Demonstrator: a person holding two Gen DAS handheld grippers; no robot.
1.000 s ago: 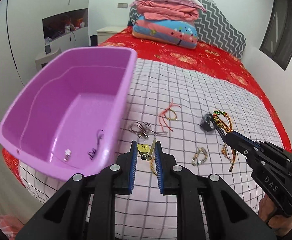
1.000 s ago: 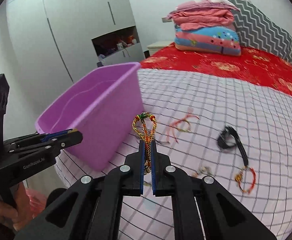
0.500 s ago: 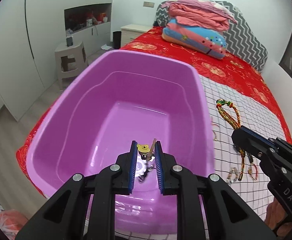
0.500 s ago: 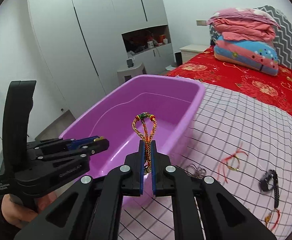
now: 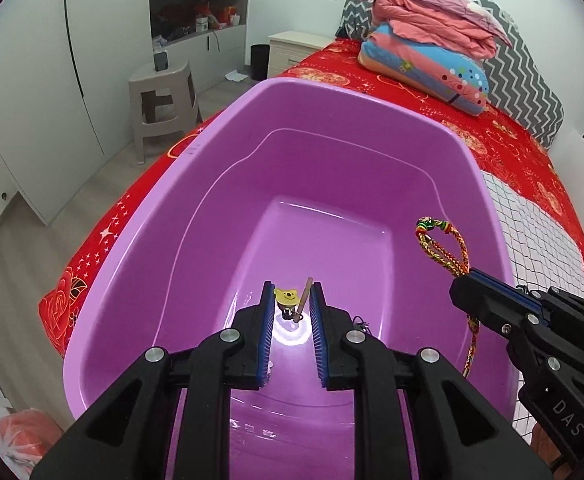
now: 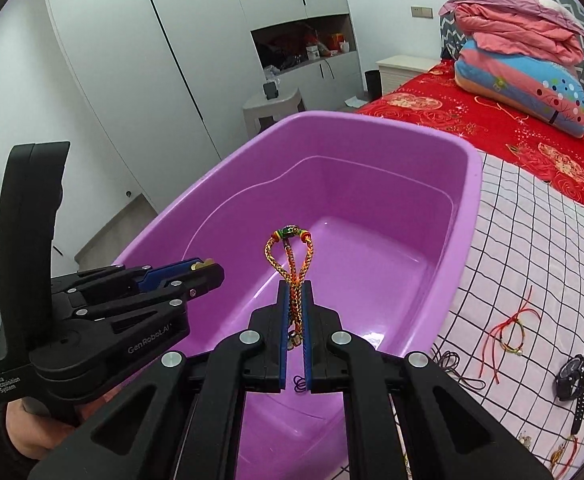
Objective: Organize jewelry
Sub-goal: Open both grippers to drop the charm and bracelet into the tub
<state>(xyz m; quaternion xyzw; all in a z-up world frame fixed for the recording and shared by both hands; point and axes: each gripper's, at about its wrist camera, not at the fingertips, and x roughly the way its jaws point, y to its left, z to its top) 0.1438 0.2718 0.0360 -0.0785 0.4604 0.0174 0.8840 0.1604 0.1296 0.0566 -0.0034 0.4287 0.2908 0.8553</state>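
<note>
A purple plastic tub (image 5: 196,216) stands on the bed, also in the right wrist view (image 6: 467,168). My left gripper (image 5: 290,300) is over the tub's inside, shut on a yellow bear charm with a brown stick (image 5: 288,298). It also shows in the right wrist view (image 6: 208,272). My right gripper (image 6: 295,304) is shut on a braided multicolour bracelet (image 6: 290,256), held over the tub's near right side. The bracelet (image 5: 443,244) and right gripper (image 5: 467,284) show in the left wrist view. A small dark piece (image 5: 359,323) lies on the tub floor.
On the checked bedcover right of the tub lie a red string bracelet (image 6: 509,332), a black watch (image 6: 571,380), a thin chain (image 6: 451,364) and another string bracelet (image 6: 563,452). Folded quilts (image 5: 431,52) sit at the bed's head. A grey stool (image 5: 164,96) stands on the floor.
Both grippers have moved left from over the bedcover to over the tub, each still holding its piece. The tub now fills the middle of both views.
</note>
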